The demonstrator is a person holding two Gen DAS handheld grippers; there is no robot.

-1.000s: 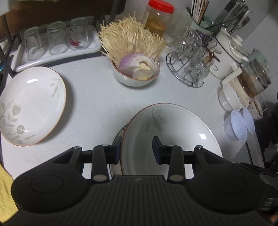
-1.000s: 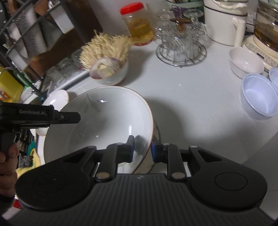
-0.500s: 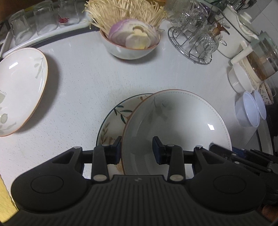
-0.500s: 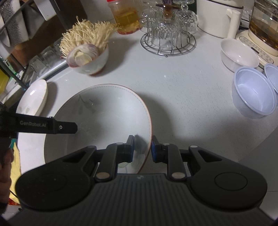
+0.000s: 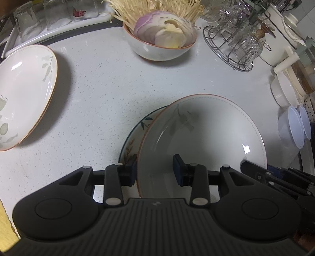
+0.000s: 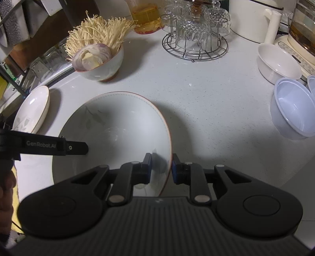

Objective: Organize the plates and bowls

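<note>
Around: wire rack of glasses (image 6: 195, 35) at the back; white bowl (image 6: 278, 63) and nested plastic tubs (image 6: 293, 110) far right; tray of tumblers (image 5: 53, 17) back left.
In the way: leaf-patterned plate (image 5: 133, 137) directly beneath, on the counter (image 5: 110, 82).
Food bowl (image 5: 161, 49): enoki mushrooms, sliced onion.
Side plate (image 5: 23, 94): empty, well apart to the left.
Deep plate (image 5: 202, 141): empty, carried tilted, low over the patterned plate.
Left gripper (image 5: 154, 171): straddling the near-left rim, grasping it.
Right gripper (image 6: 161, 169): clenched on the right rim.
</note>
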